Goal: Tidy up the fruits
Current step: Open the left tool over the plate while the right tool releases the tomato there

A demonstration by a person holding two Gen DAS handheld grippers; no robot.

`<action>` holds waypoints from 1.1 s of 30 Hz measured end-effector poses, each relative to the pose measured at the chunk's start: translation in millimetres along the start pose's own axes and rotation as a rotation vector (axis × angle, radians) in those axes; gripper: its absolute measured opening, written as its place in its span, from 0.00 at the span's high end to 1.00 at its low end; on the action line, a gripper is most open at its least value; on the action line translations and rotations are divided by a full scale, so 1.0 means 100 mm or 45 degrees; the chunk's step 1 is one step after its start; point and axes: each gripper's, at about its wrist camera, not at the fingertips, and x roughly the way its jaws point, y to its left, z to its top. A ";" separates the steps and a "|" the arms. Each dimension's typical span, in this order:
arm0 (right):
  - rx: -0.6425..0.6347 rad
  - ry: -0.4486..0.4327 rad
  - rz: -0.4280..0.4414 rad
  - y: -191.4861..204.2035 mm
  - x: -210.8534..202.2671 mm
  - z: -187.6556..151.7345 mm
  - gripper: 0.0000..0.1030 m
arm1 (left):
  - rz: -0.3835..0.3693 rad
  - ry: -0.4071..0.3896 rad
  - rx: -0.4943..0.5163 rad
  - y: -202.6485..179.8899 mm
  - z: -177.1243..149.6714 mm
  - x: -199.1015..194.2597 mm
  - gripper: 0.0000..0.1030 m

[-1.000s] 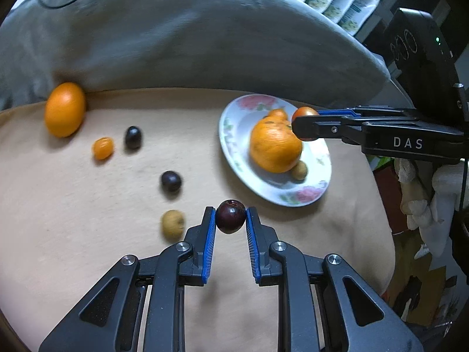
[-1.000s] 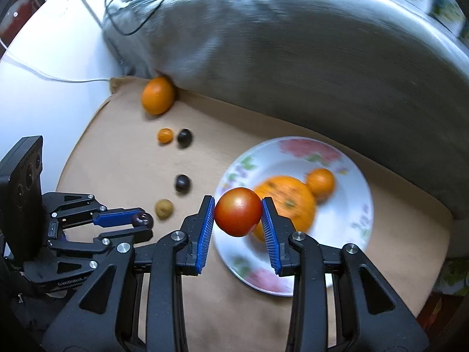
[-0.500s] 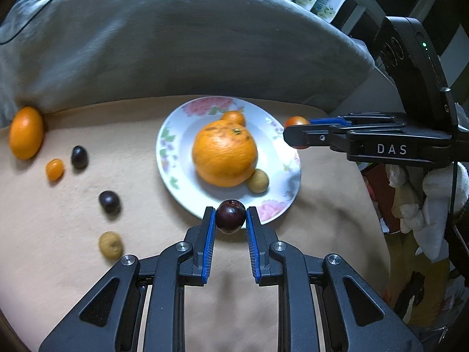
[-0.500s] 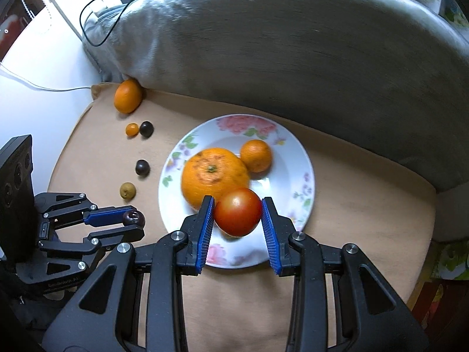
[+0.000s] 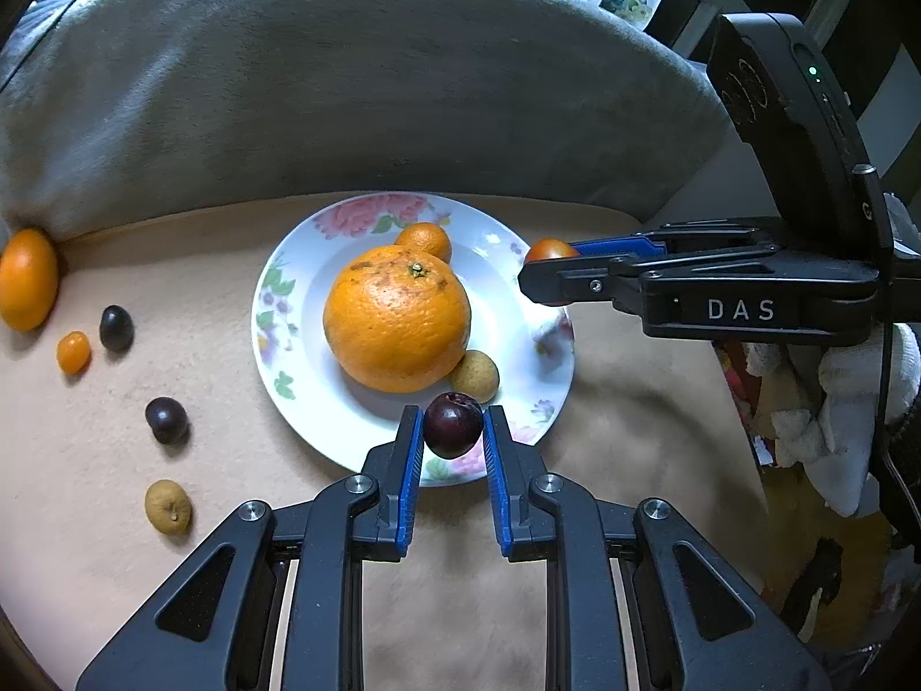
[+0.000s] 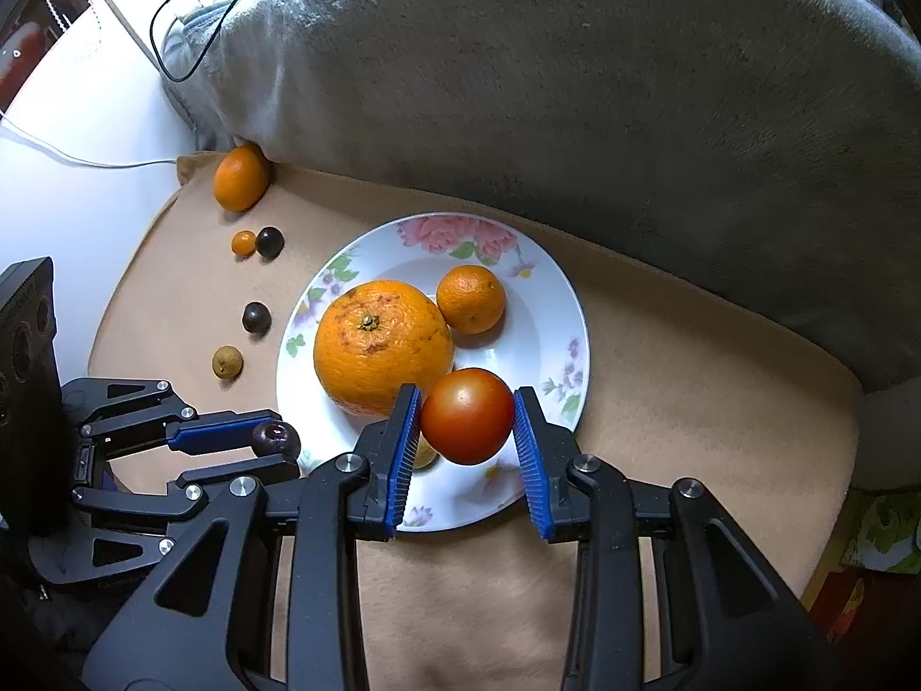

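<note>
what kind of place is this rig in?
Probably a home, likely a bed or sofa: the floral plate of fruit sits on a soft tan blanket against a grey cushion, with a charger cable trailing behind it.

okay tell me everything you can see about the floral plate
The floral plate is round, white and glossy like glazed ceramic, with pink flowers and green leaves printed around its rim. It lies flat on the tan cloth, near the grey cushion. On it rest a large orange, a small orange and a small tan fruit. The right tool holds a tomato above it; the left tool holds a dark plum over its near rim.
</note>
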 end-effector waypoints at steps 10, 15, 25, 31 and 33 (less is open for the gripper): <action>-0.004 -0.018 0.018 0.01 -0.01 0.02 0.62 | 0.028 0.000 -0.001 -0.04 0.00 -0.01 0.67; 0.018 -0.062 0.009 -0.01 -0.09 0.05 0.37 | 0.046 -0.008 0.003 -0.06 0.03 -0.03 0.56; 0.035 -0.089 -0.041 0.02 -0.13 0.09 0.26 | 0.088 -0.019 -0.020 0.02 0.02 -0.10 0.37; 0.032 -0.100 -0.046 0.12 -0.15 0.10 0.26 | 0.106 -0.034 -0.022 0.10 0.01 -0.23 0.37; 0.034 -0.110 -0.038 0.15 -0.17 0.11 0.26 | 0.112 -0.038 -0.027 0.15 0.01 -0.28 0.37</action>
